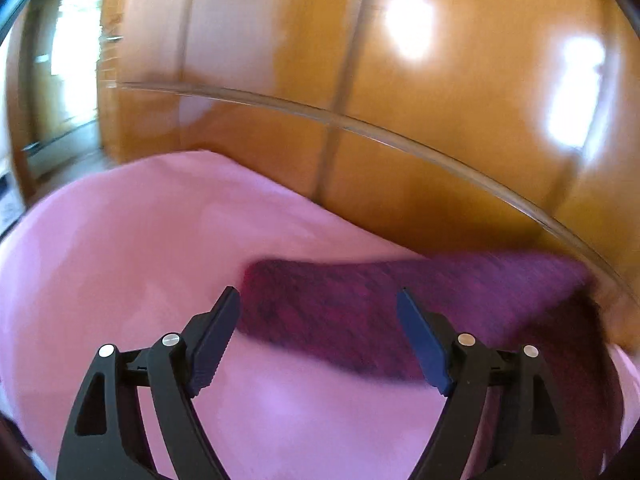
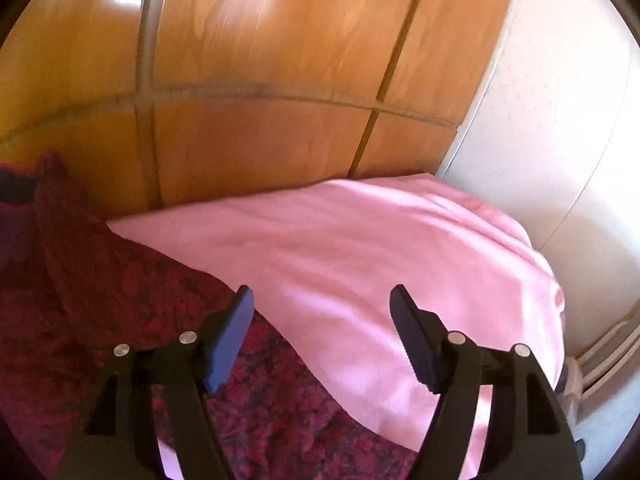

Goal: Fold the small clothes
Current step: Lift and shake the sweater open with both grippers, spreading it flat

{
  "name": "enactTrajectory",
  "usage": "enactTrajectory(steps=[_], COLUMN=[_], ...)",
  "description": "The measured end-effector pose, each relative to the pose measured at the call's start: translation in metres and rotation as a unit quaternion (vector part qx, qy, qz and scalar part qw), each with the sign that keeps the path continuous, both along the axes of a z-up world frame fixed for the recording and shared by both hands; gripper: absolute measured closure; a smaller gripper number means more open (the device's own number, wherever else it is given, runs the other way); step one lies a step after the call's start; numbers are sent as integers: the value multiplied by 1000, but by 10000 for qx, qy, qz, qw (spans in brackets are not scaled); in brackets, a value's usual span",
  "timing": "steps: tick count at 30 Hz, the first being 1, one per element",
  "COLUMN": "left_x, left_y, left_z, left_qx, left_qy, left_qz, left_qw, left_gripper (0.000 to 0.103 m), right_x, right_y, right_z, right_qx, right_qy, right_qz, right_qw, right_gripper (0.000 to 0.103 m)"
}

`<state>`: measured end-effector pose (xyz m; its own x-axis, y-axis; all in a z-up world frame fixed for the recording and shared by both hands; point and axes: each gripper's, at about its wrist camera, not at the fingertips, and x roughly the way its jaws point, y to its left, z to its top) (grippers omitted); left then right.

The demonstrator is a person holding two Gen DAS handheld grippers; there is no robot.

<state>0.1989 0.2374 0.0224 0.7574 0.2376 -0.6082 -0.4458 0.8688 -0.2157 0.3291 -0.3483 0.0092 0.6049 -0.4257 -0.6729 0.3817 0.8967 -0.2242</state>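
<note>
Left tongs (image 1: 318,336) stand wide, nothing between the fingers; just beyond them a dark magenta knit garment (image 1: 360,312) lies flat on a pink sheet (image 1: 132,248), running off to the right. Right tongs (image 2: 322,334) are also wide and empty — they hang over the line where the knit garment (image 2: 100,280) at near left meets the pink sheet (image 2: 360,248) at right. Farther off stand glossy wooden wardrobe doors (image 1: 460,100), and a pale wall (image 2: 560,120) at far right. No containers show.
</note>
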Motion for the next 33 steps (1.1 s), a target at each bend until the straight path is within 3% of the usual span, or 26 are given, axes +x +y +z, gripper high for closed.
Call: enactTrajectory(steps=[2,4,7,11,14,16,18,19,23,27,30,33], left_x=[-23,-36,-46,-41,-36,-34,-35,-37,-50,-87,-116,-154], left_y=[-25,-48,-82,-105,-116,-125,-127,-126,-126,-118,-113,-118], left_z=[-6,-16,-48,-84,-97,-100,-103,-100,-78,-60,-62,-74], left_qx=[-158,-409,-1157,-2117,-2455,-2402,-2371,-2294,-2066,-1851,-1885,-1956], left_qy=[-199,-139,186,541,714,828,845,825,581,408,475,708], left_qz=[-739,-1428,-2337,-2822,-3016,-2956,-3027,-2995,-3021,-3112,-3127,-3175], left_qw=[9969,9888,9652,9342,9185,9209,9192,9224,9288,9313,9297,9252], left_gripper=[24,24,24,28,38,59,84,87,90,91,91,91], right_x=[-31,-65,-108,-141,-154,-153,-153,-151,-170,-196,-227,-256], right_y=[2,8,24,48,57,59,61,61,78,93,93,86], right_z=[14,19,-2,-49,-74,-84,-82,-81,-44,-16,-18,-42], right_qx=[469,1111,2468,3223,3593,3826,3831,3807,3301,2845,2583,2535], right_qy=[-310,-450,-22,682,923,900,906,922,797,746,940,1246], right_qz=[272,721,1501,1693,1646,1676,1701,1729,2084,2560,2743,2681], right_qw=[9980,9902,9574,9289,9139,9041,9034,9037,9172,9208,9215,9211], right_gripper=[31,29,30,38,50,60,76,79,87,88,88,88])
